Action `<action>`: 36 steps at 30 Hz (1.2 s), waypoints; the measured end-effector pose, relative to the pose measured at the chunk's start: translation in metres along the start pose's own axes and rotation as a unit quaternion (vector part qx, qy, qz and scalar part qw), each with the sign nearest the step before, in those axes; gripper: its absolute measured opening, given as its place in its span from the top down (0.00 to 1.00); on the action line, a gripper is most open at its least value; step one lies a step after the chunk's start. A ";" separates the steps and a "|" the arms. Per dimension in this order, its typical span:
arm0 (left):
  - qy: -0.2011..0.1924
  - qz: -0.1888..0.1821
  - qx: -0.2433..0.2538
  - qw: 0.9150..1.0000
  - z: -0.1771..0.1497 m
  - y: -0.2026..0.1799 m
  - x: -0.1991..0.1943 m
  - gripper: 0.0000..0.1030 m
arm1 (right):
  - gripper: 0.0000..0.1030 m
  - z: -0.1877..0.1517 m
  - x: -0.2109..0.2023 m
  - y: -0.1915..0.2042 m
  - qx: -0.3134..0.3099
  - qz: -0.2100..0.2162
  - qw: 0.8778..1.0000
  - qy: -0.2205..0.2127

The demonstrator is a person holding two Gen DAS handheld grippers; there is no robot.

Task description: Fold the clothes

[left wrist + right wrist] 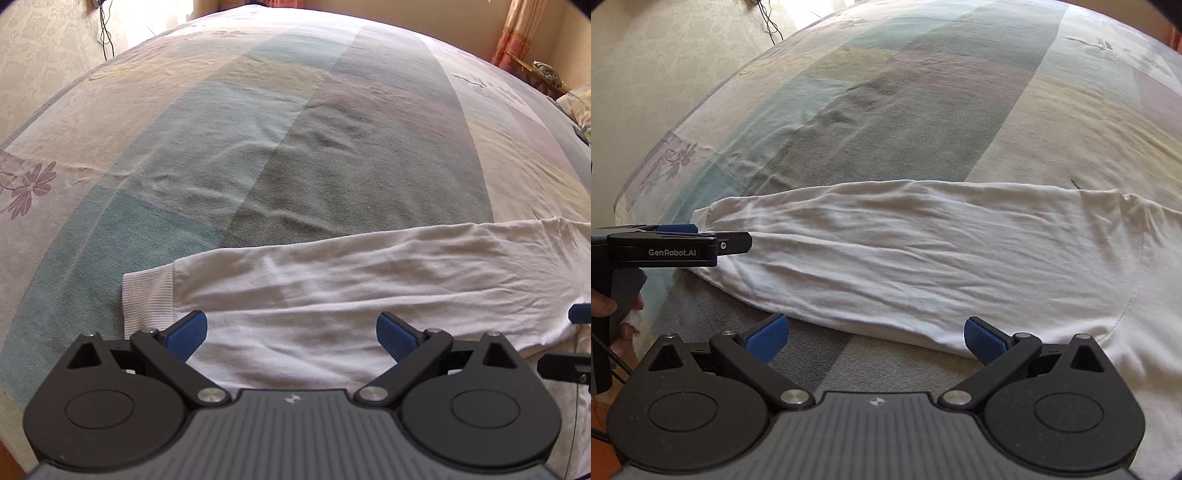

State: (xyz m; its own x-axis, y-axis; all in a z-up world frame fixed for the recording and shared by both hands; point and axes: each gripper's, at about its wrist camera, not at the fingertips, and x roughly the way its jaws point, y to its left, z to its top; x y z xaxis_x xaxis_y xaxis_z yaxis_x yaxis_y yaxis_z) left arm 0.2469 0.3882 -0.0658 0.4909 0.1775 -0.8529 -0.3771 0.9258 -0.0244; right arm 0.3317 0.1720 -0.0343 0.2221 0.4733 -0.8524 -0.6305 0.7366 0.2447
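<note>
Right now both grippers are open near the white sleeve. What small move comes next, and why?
Probably ease the left gripper forward and close on the sleeve near its ribbed cuff. Its jaws stand wide open over the fabric, holding nothing, and the sleeve lies stretched flat across the bedspread. The right gripper is open too, at the sleeve's near edge.
</note>
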 end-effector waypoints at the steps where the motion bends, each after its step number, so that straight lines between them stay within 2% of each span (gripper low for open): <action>1: 0.004 -0.003 0.003 1.000 -0.003 -0.005 0.001 0.05 | 0.00 0.001 -0.003 -0.005 -0.006 -0.016 1.000 -0.003; 4: 0.011 -0.008 0.002 1.000 -0.015 -0.014 0.001 0.05 | 0.00 0.003 -0.007 -0.026 -0.003 -0.053 0.999 -0.010; 7: 0.028 0.013 0.015 0.999 -0.024 -0.014 0.005 0.03 | 0.00 0.001 -0.013 -0.050 0.012 -0.085 0.996 -0.011; 10: 0.040 0.038 -0.014 0.998 -0.019 -0.004 -0.003 0.05 | 0.00 -0.003 -0.022 -0.068 0.022 -0.106 0.994 -0.015; 12: 0.033 0.047 -0.007 0.998 -0.016 -0.006 -0.012 0.05 | 0.00 -0.008 -0.028 -0.079 0.022 -0.115 0.993 -0.013; 15: 0.021 0.038 0.006 0.999 -0.013 -0.021 -0.023 0.05 | 0.00 -0.022 -0.037 -0.097 0.021 -0.121 0.992 -0.006; 20: 0.011 -0.016 0.054 0.998 -0.004 -0.085 -0.025 0.05 | 0.00 -0.055 -0.061 -0.123 0.014 -0.123 0.992 0.014; 23: 0.010 -0.078 0.090 0.993 -0.001 -0.135 -0.026 0.05 | 0.00 -0.080 -0.077 -0.139 0.015 -0.125 0.992 0.031; 27: 0.016 -0.150 0.116 0.982 -0.002 -0.197 -0.036 0.05 | 0.00 -0.125 -0.101 -0.166 0.013 -0.142 0.988 0.067; 31: 0.027 -0.210 0.153 0.965 -0.010 -0.256 -0.048 0.05 | 0.00 -0.158 -0.126 -0.191 0.016 -0.165 0.983 0.080; 33: 0.037 -0.235 0.166 0.957 -0.019 -0.281 -0.050 0.05 | 0.00 -0.173 -0.135 -0.205 0.030 -0.167 0.982 0.084; 36: 0.057 -0.257 0.174 0.949 -0.038 -0.308 -0.046 0.05 | 0.00 -0.191 -0.139 -0.222 0.048 -0.166 0.981 0.090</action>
State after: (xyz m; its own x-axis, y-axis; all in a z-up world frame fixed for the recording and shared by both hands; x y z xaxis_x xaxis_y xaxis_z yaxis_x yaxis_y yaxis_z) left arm 0.3108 0.0824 -0.0391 0.4439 -0.3461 -0.8265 0.1809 0.9380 -0.2956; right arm 0.2987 -0.1497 -0.0582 0.2628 0.1123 -0.9583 -0.4703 0.8821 -0.0256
